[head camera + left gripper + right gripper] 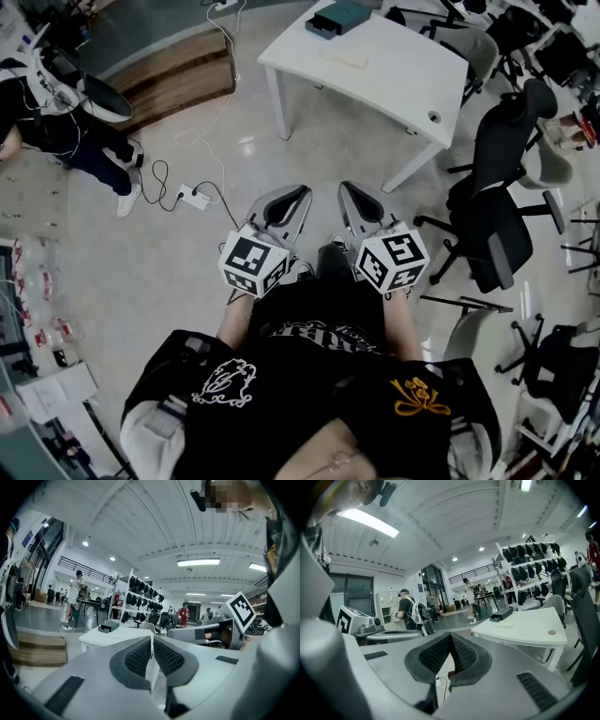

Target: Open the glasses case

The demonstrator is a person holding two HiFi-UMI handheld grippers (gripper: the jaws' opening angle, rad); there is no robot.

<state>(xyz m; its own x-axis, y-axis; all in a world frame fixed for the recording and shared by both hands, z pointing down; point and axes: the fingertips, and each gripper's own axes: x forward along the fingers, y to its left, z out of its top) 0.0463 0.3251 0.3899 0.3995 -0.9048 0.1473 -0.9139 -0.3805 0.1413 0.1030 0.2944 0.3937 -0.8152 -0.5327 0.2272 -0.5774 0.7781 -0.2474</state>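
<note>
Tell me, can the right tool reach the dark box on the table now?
Probably not yet: the right tool is held near the body, floor lies between it and the table, and the dark box is at its far end. The way looks free.

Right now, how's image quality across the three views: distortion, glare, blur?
Head view: even light, lines bend mildly toward the edges, white table bright but not blown out. Left gripper view: heavy fisheye with black corners, ceiling light strip glares. Right gripper view: same fisheye, overhead lamp overexposed, shut right claw sharp and filling the lower frame.
</note>
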